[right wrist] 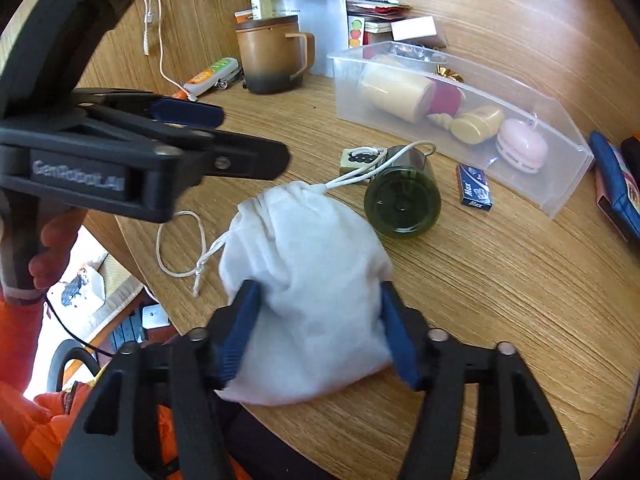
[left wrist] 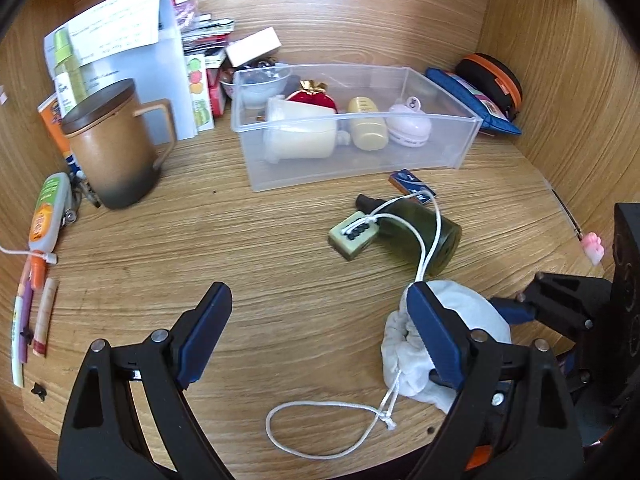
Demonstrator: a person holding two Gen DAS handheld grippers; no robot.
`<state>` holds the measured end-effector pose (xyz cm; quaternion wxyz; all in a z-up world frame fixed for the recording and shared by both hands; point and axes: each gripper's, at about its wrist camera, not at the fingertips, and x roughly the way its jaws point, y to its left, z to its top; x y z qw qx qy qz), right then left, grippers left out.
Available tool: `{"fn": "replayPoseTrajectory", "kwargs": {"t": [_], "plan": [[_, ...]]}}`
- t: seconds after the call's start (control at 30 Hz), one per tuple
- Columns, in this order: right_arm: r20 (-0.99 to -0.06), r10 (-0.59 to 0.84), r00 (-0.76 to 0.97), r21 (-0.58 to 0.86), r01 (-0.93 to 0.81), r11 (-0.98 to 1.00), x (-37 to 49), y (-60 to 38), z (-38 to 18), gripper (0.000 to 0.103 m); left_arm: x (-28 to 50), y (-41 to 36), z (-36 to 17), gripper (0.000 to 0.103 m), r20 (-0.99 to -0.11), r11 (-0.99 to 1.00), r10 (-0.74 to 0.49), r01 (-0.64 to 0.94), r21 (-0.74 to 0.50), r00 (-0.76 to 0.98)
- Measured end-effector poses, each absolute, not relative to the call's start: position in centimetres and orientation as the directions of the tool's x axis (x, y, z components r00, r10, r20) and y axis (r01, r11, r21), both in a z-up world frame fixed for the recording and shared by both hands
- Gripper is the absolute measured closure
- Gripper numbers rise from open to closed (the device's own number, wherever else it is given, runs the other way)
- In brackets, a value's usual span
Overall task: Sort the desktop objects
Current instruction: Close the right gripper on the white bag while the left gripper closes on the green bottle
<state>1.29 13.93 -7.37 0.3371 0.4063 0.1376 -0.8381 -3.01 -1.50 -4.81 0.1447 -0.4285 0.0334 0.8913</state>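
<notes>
A white drawstring pouch (right wrist: 308,288) lies at the desk's near edge; it also shows in the left wrist view (left wrist: 464,332). My right gripper (right wrist: 318,332) is shut on the pouch, one blue pad on each side. My left gripper (left wrist: 320,324) is open and empty, just left of the pouch, its right finger (left wrist: 432,332) in front of the cloth. The pouch's cord (left wrist: 424,232) runs over a dark green bottle (right wrist: 402,200) lying on its side. A mahjong-tile block (right wrist: 360,160) and a small blue staple box (right wrist: 474,188) lie beside the bottle. A clear plastic bin (right wrist: 568,168) holds a cream cup, a red pouch, a yellow bottle and a pink case.
A brown lidded mug (left wrist: 112,144) stands at left, with tubes (left wrist: 46,216) and pens (left wrist: 44,320) beside it. Papers and boxes (left wrist: 120,52) stand at the back. A blue pencil case (left wrist: 472,100) and an orange-trimmed case (left wrist: 496,80) lie right of the bin. Wooden walls enclose the desk.
</notes>
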Motion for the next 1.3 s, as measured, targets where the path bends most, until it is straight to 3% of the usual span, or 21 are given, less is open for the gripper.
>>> {"fn": "replayPoseTrajectory", "kwargs": {"t": [0.13,0.23,0.8,1.3], "plan": [[-0.764,-0.477,-0.436,0.088,0.661,-0.746,1.2,15.4,-7.0,0.068,-3.4,-0.7,-4.8,0.013,-0.775,-0.953,0.233,-0.297,-0.061,-0.587],[-0.759,-0.454,-0.466,0.065,0.64,-0.766,1.5,16.5,-6.8,0.07,-3.8,-0.2,-4.9,0.013,-0.779,-0.952,0.234,-0.298,-0.064,-0.582],[-0.67,-0.406,-0.622,0.091,0.474,-0.876,0.6,25.0,-2.7,0.07,-5.6,4.5,-5.7,0.013,-0.801,-0.925,0.261,-0.377,-0.048,-0.539],[-0.663,-0.358,-0.658,0.113,0.385,-0.916,-2.1,29.2,-2.7,0.07,-11.1,8.9,-6.1,0.014,-0.804,-0.904,0.287,-0.425,-0.046,-0.522]]}}
